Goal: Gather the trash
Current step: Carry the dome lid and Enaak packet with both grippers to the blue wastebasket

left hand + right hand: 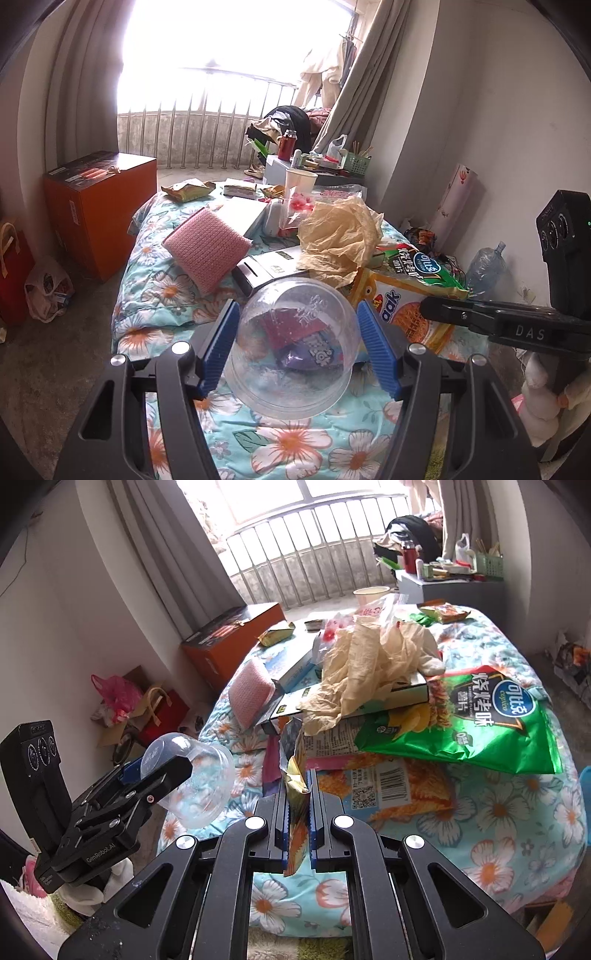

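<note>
**Cup and wrapper both lifted off the bed**

While the left gripper point(297, 347) clamps the clear cup point(293, 347) across its wall, mouth tilted toward the bed point(498, 812), the right gripper point(298, 812) is pinched tight on a thin wrapper point(295, 775) standing upright above the bed's near edge. Both look light; the cup could buckle, the wrapper slip.

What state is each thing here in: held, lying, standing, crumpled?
Clear plastic cup: held in left gripper, tipped sideways.
Snack wrapper: pinched in right gripper.
Green chip bag: lying flat on bed.
Yellowish plastic bag: crumpled.
Paper cup: standing upright.
</note>
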The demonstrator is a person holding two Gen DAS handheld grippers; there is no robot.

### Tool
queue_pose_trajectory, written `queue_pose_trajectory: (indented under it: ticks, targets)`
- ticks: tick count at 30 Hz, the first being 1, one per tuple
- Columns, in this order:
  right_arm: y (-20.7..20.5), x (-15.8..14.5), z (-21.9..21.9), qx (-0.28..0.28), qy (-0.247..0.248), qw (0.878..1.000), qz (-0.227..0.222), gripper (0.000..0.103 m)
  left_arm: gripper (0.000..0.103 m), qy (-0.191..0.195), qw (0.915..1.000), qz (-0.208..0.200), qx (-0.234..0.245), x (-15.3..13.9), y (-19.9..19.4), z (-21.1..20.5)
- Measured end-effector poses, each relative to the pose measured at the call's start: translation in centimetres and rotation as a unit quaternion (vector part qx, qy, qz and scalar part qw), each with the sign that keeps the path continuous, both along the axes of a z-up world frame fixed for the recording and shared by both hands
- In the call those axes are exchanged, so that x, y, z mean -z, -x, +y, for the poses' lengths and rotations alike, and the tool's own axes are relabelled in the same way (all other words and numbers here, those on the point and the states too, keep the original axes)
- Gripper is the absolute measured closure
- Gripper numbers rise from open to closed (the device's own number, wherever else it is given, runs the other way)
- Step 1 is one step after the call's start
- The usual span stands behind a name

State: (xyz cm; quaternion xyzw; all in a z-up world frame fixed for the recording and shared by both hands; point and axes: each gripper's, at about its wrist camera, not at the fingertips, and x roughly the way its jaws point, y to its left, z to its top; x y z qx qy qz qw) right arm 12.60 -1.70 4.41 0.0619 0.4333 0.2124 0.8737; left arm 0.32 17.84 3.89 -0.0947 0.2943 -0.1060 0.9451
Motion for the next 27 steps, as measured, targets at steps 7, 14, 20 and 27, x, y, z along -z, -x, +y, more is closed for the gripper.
queue_pose_trajectory:
  ticks: [7, 14, 20, 27]
  targets:
    - [2.1, -1.0, -3.5, 0.035, 0.016, 0.999, -0.020, 0.097, 0.039, -0.005, 0.9993, -0.009, 0.037, -1.3, 0.3, -3.8]
    - [4.3, -2.6, -8.7, 0.082, -0.011, 0.995, -0.049, 0.097, 0.039, -0.017, 0.9957, -0.028, 0.087, -3.9, -0.4, -8.8]
    - [6.1, -5.7, -18.2, 0.194, -0.057, 0.974, -0.103, 0.097, 0.039, -0.019, 0.9823, -0.052, 0.179, -8.5, -3.1, -16.4]
    - [8.8, -5.5, -30.8, 0.372, -0.097, 0.914, -0.130, 0.097, 0.039, -0.039, 0.9451, -0.027, 0.323, -12.2, -8.4, -30.6]
